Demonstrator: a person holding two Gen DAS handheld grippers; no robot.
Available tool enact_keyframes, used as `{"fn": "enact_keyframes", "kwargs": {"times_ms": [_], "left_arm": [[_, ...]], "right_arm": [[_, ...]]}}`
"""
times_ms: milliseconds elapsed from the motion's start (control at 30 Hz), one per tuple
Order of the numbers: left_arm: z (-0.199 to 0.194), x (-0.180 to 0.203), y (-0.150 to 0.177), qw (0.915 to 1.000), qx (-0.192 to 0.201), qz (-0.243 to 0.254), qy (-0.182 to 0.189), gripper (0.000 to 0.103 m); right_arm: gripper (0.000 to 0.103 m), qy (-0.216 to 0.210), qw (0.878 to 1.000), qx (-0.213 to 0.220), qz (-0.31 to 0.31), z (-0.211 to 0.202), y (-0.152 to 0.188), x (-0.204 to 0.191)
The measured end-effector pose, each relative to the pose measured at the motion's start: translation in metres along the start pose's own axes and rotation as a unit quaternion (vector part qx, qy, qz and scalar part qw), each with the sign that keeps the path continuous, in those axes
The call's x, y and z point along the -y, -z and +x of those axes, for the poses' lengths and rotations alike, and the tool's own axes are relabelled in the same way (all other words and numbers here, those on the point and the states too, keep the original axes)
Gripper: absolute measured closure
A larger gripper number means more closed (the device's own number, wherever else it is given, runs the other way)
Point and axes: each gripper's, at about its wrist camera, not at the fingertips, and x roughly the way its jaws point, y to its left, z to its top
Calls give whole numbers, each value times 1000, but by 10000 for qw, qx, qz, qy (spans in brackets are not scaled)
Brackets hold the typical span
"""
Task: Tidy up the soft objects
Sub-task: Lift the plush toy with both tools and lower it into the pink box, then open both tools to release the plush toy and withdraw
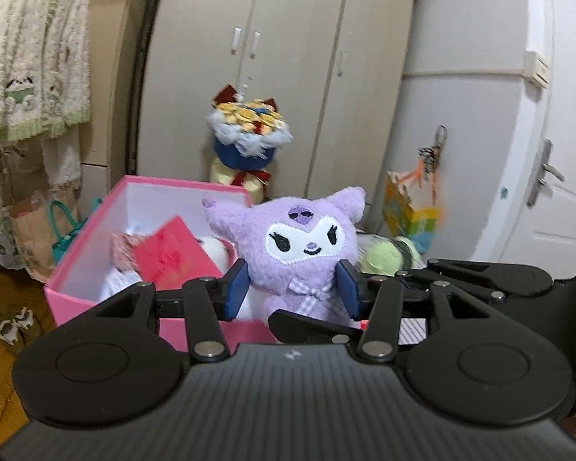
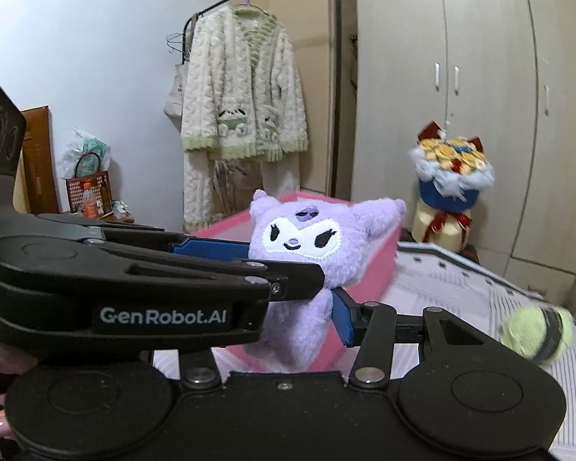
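1. The left gripper [image 1: 293, 288] jaws hold the purple plush toy [image 1: 299, 246] at its sides.
2. The right gripper [image 2: 307, 303] jaws hold it too.
3. The toy is beside the pink box [image 1: 96, 292].

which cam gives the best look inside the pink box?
Left wrist. It looks down into the pink box, showing its white inner walls, a red card and white soft items. In the right wrist view only its pink rim and outer side show, behind the purple plush; the contents are hidden.
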Motion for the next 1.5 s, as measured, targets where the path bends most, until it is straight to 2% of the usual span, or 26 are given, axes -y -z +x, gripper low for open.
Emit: {"fn": "enact_keyframes", "kwargs": {"times_ms": [167, 367, 600, 767, 900, 1000, 1067, 1167, 1367, 1500], "left_arm": [[20, -34, -18, 9994, -74, -261, -214, 56], [60, -74, -30, 9964, -316, -618, -495, 56], [104, -107, -30, 9898, -698, -1056, -647, 56], [117, -122, -25, 9850, -901, -1351, -589, 56], [119, -125, -24, 9840, -942, -1392, -586, 53], [114, -123, -22, 9854, -806, -1331, -685, 53], [108, -120, -20, 9870, -696, -1227, -771, 52], [99, -115, -19, 9886, -661, -1131, -747, 52], [75, -99, -24, 9923, -573, -843, -705, 49], [61, -85, -26, 9937, -521, -676, -730, 47]], "right_arm": [[48, -320, 9995, -15, 75, 39, -17, 3], [48, -752, 9961, -395, 221, 95, -34, 15], [48, -799, 9904, -1088, 310, 152, -41, 24], [48, -716, 9873, -1415, 59, 169, -42, 20], [49, -542, 9876, -1446, -267, 170, -43, 15], [49, -347, 9904, -1337, -80, 163, -39, 24], [49, -402, 9900, -1351, 33, 161, -36, 30], [40, -369, 9904, -1330, -24, 155, -33, 31], [40, -344, 9930, -1118, -146, 123, -33, 28], [40, -181, 9937, -1066, -282, 103, -35, 28]]}}
